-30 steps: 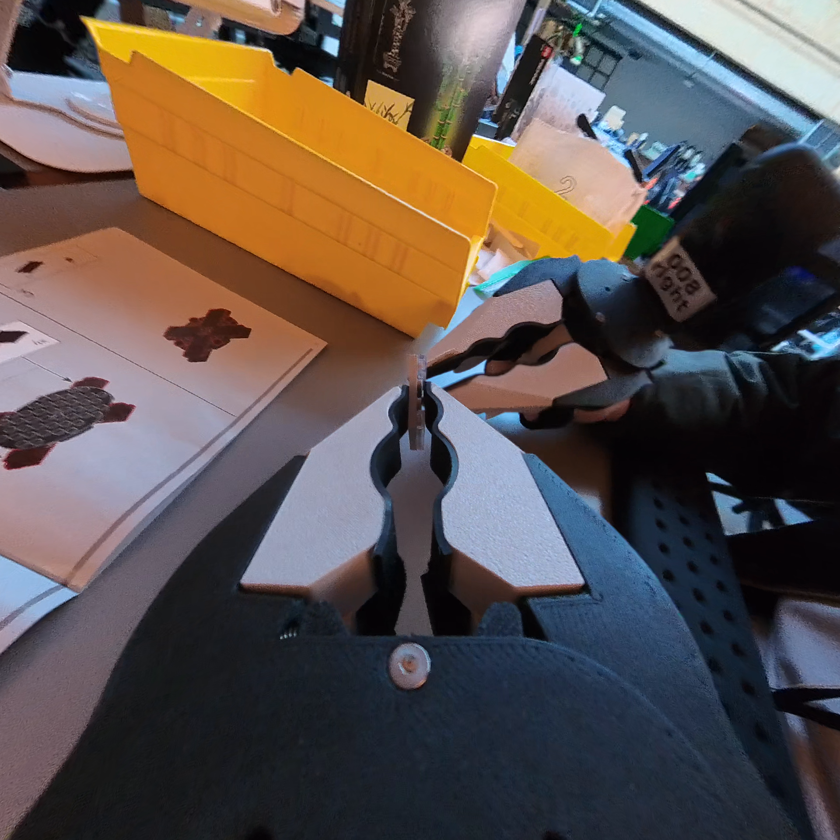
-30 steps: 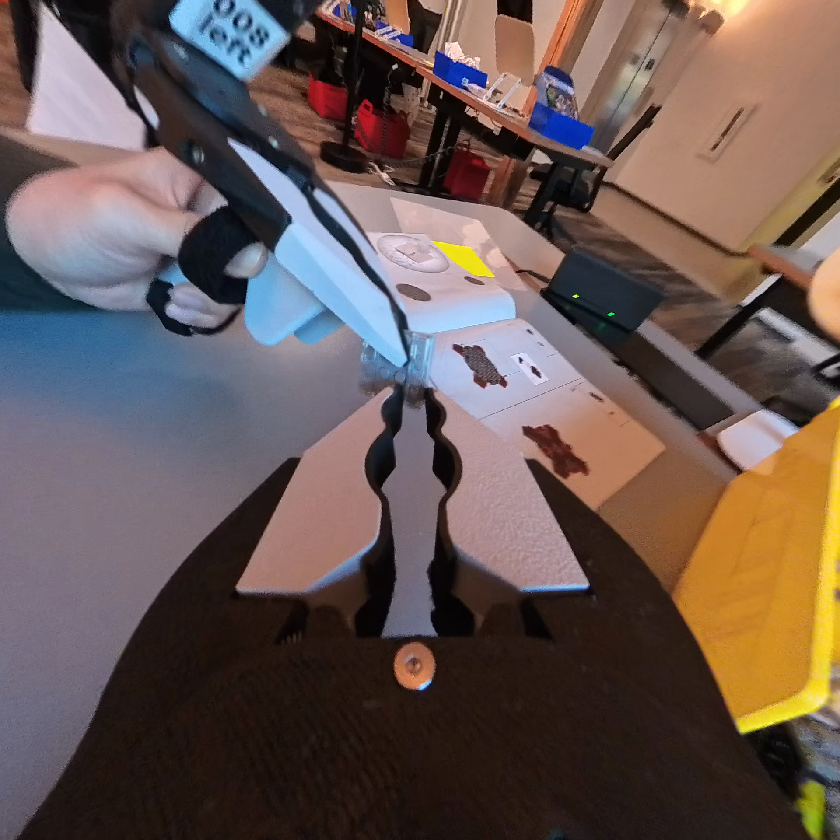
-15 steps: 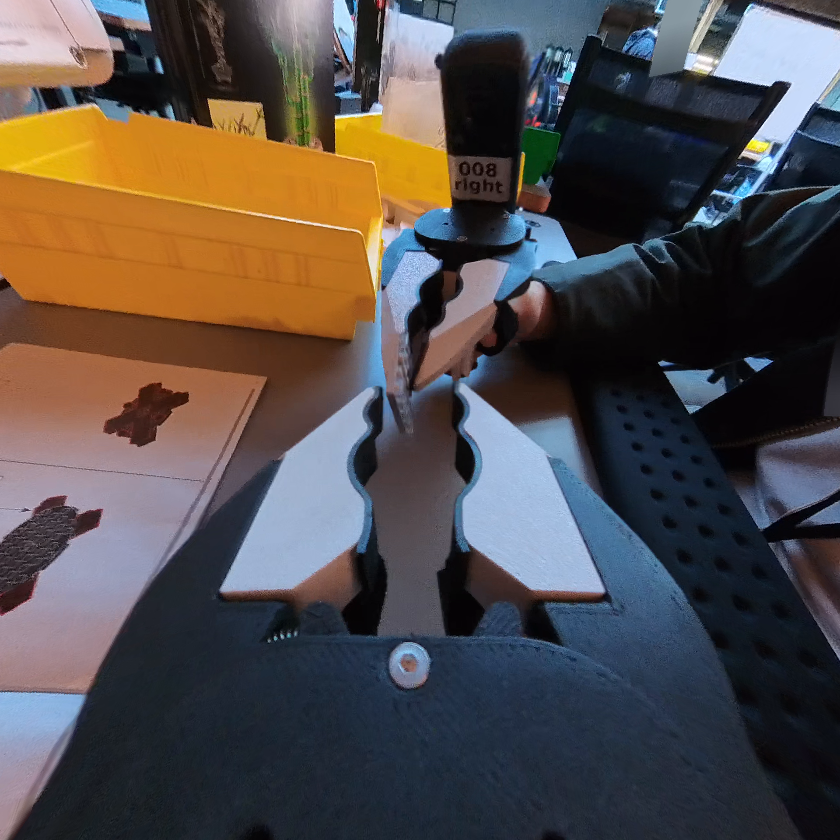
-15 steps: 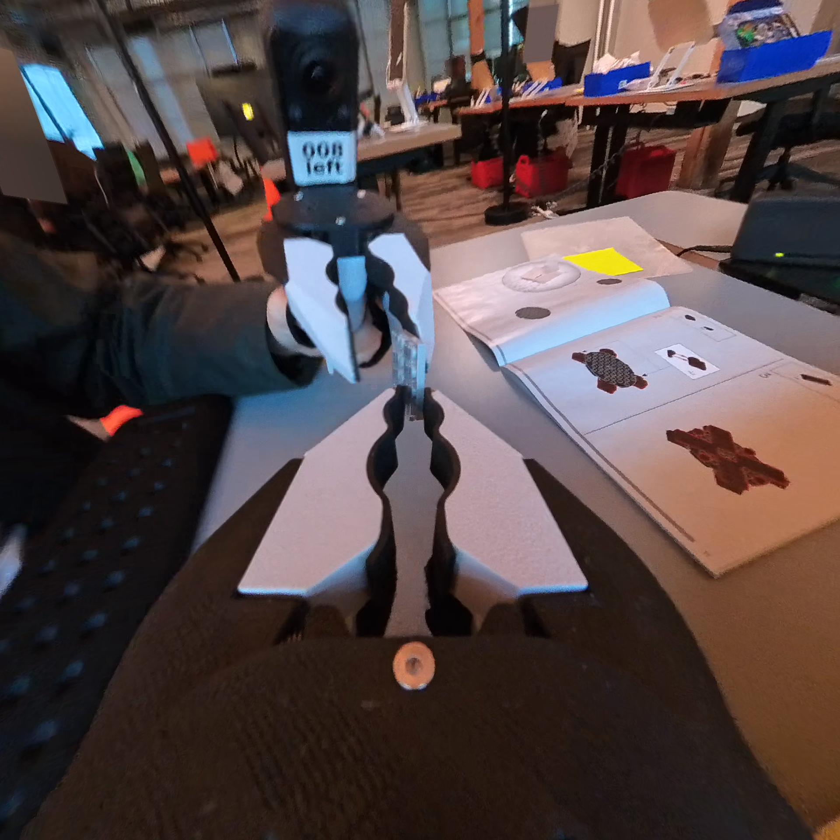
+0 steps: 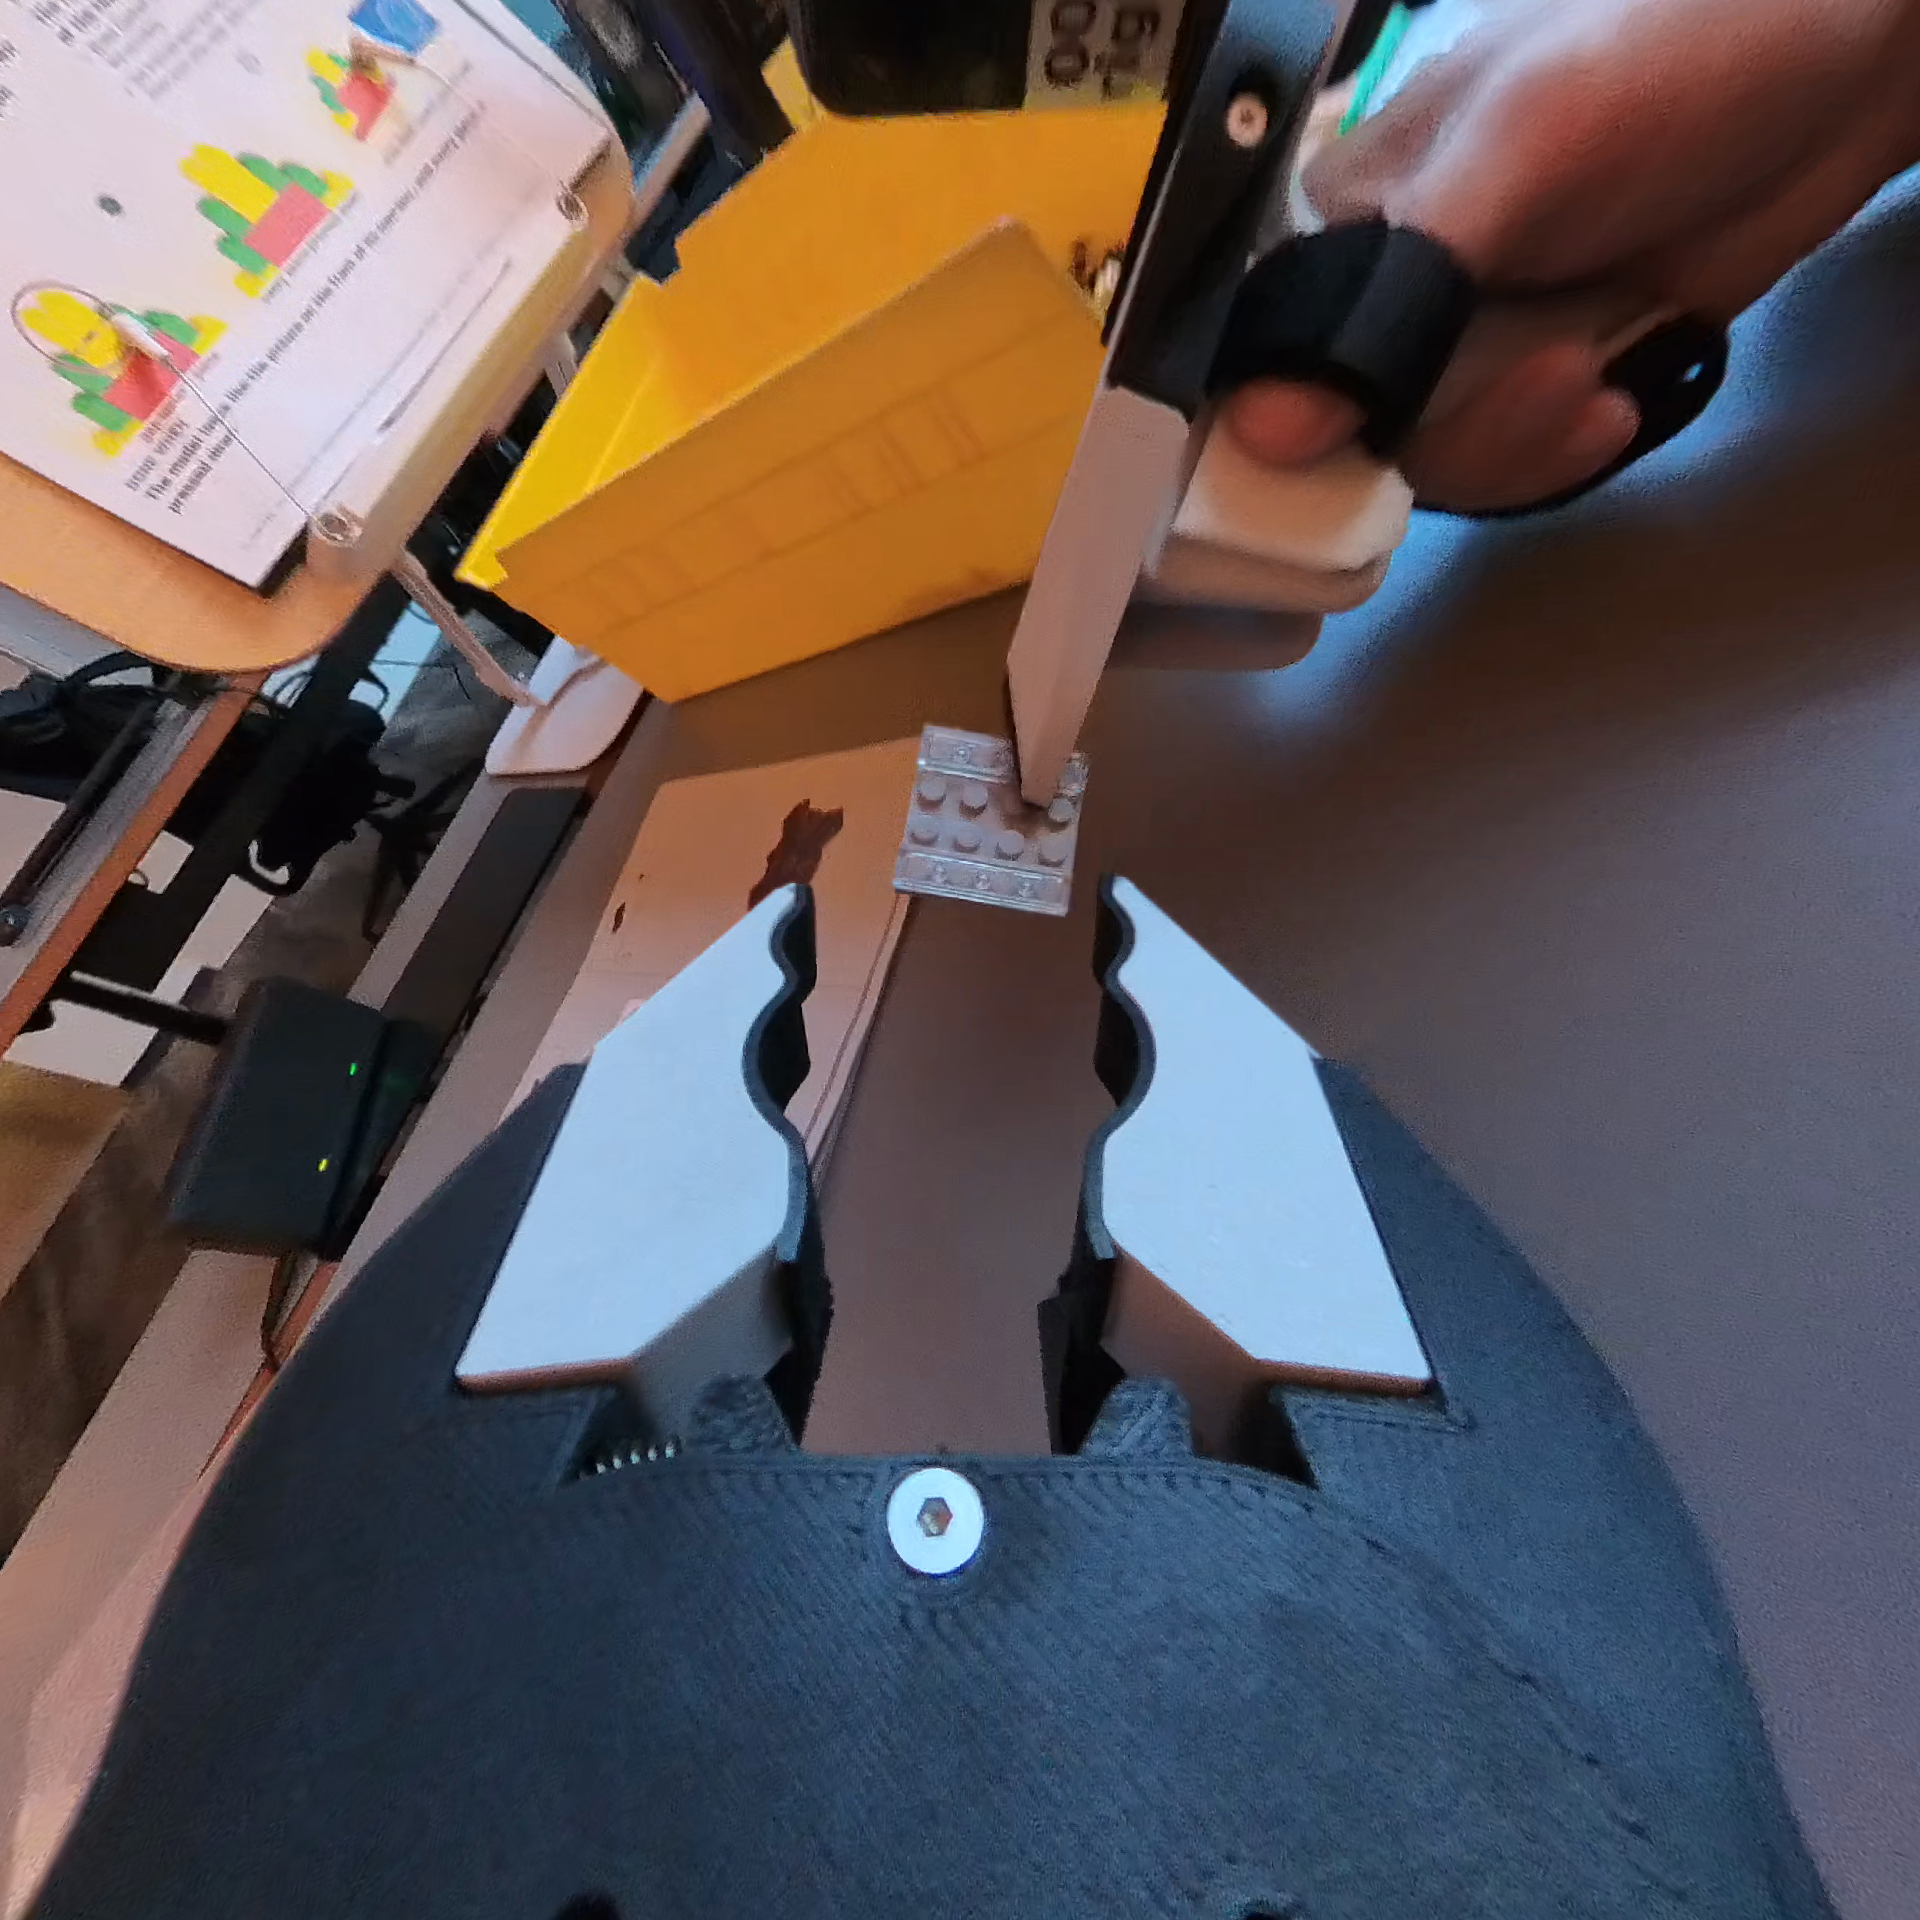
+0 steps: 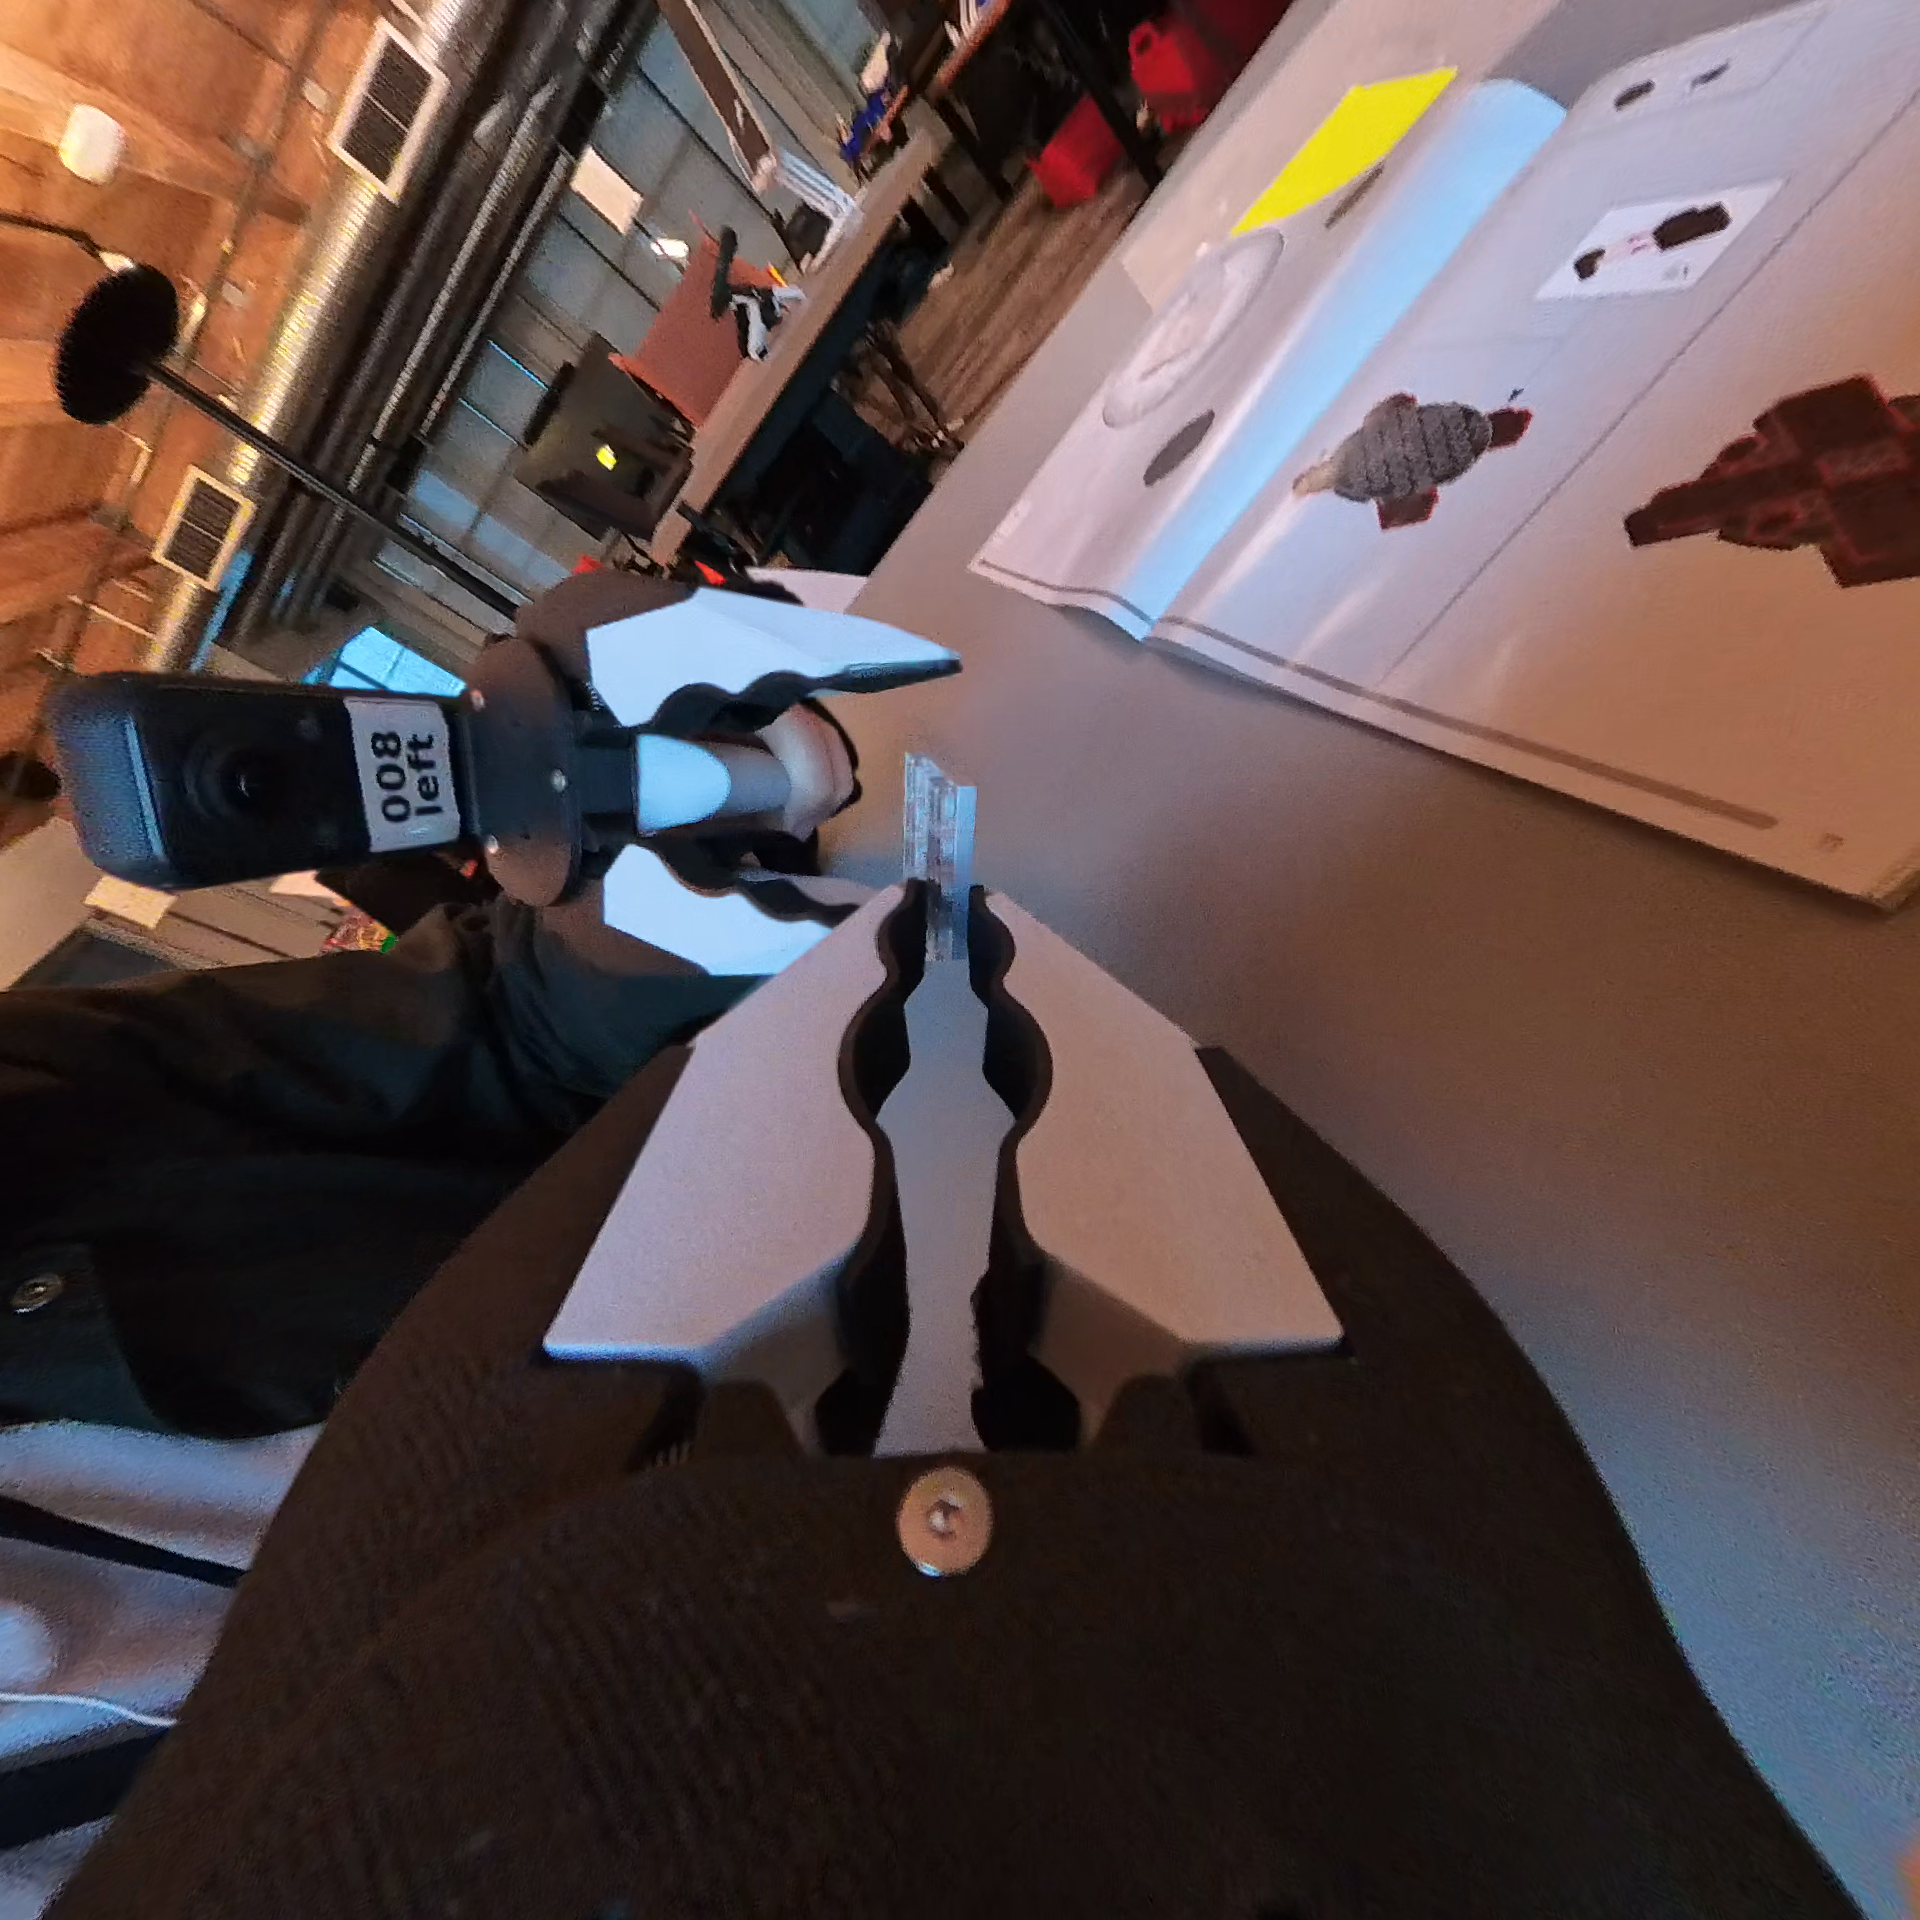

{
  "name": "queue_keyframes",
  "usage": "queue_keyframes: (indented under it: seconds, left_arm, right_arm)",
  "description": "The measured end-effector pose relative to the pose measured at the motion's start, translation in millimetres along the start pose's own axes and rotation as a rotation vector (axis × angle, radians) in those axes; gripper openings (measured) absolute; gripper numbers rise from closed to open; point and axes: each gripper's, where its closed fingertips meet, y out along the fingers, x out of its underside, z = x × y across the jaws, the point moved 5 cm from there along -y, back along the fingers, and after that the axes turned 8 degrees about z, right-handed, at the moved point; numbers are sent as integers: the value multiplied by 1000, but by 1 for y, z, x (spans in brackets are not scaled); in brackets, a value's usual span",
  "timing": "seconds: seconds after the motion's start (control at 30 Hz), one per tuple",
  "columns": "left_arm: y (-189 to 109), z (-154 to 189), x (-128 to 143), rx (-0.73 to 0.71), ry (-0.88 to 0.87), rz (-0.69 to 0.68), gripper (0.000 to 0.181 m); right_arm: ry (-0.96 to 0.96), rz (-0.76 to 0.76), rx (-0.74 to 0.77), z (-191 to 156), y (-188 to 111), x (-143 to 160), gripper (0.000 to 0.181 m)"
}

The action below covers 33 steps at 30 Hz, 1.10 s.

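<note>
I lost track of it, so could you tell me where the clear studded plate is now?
The clear studded plate is pinched at the right gripper's tips, above the grey table, just ahead of the open left gripper.

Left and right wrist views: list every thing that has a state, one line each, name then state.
Left tongs: open, empty, just short of the clear studded plate.
Right tongs: shut on the clear studded plate's edge.
Clear studded plate: held off the table, studs facing the left tongs.
Yellow bin: open top, standing on the table.
Booklet: lying open, flat.
Black box: small green lights lit.
</note>
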Motion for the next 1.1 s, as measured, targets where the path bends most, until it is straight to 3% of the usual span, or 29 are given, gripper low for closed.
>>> queue_keyframes:
  seconds: [0.17, 0.5, 0.6, 0.7, 0.97, 1.1]
  left_arm:
    - [2, 7, 7, 44, 42, -34, 32]
    - [8, 18, 14, 70, 116, -105, 32]
    - [7, 18, 7, 100, 59, -72, 32]
    - [6, 21, 6, 122, 45, -68, 32]
    - [8, 21, 8, 156, -9, -86, 33]
    - [9, 21, 7, 182, -50, -98, 33]
  right_arm:
    - [-21, -33, 35, 1, 2, 4, 7]
    - [-59, -98, 67, 4, 6, 14, 6]
    - [-73, -76, 15, -3, 8, 13, 16]
    - [-97, -93, 28, -2, 11, 15, 7]
    - [1, -101, 18, 2, 10, 17, 6]
    - [-62, -148, 52, 1, 8, 17, 6]
